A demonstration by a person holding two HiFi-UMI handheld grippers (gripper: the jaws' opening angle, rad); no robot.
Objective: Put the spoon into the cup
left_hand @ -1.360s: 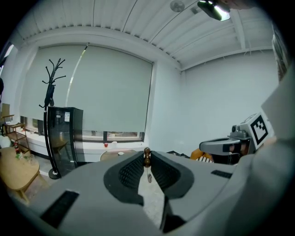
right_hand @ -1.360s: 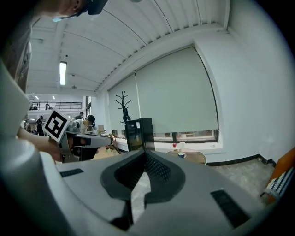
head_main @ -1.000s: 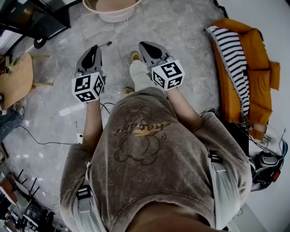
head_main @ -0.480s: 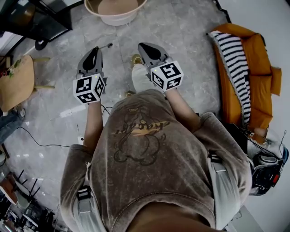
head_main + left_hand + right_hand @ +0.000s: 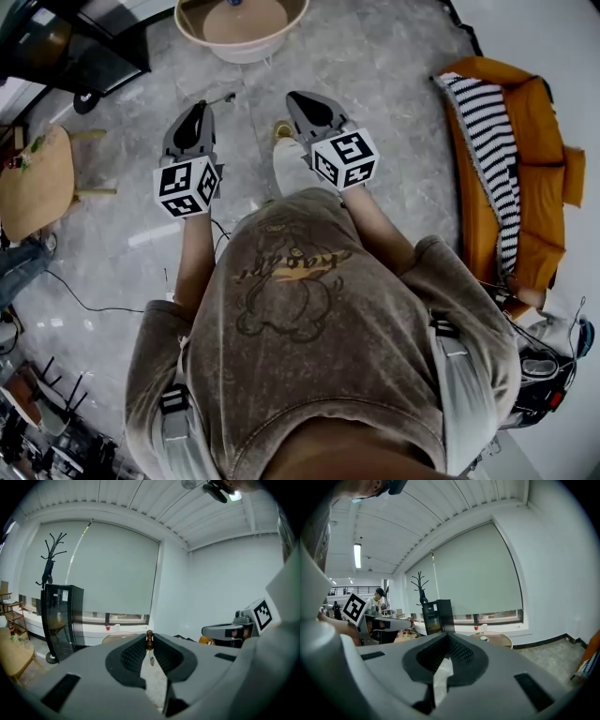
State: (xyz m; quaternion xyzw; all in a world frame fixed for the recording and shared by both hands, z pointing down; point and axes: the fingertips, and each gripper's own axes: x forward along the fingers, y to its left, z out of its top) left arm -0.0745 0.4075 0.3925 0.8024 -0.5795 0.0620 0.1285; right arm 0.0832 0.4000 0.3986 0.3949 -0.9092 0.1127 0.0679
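Note:
My left gripper (image 5: 199, 106) is shut on a thin spoon (image 5: 221, 95) whose end sticks out past the jaw tips. In the left gripper view the spoon's brown beaded end (image 5: 149, 640) stands pinched between the tips of the left gripper (image 5: 149, 635). The right gripper (image 5: 299, 97) is beside it, shut and empty; in its own view the right gripper (image 5: 448, 635) has its jaws meeting at the tips. Ahead is a round beige table (image 5: 281, 26) with a small blue cup (image 5: 483, 638) on it. Both grippers are held over the floor, short of the table.
An orange sofa (image 5: 541, 159) with a striped cloth (image 5: 492, 141) lies to the right. A wooden seat (image 5: 33, 178) is on the left, with a cable (image 5: 84, 292) on the floor. A black cabinet (image 5: 61, 620) and coat rack (image 5: 49, 564) stand by the window. A person (image 5: 377, 603) sits far off.
The round table has come further into the head view from the top, and the sofa has slid back. Both grippers stay shut as before, the spoon still in the left one.

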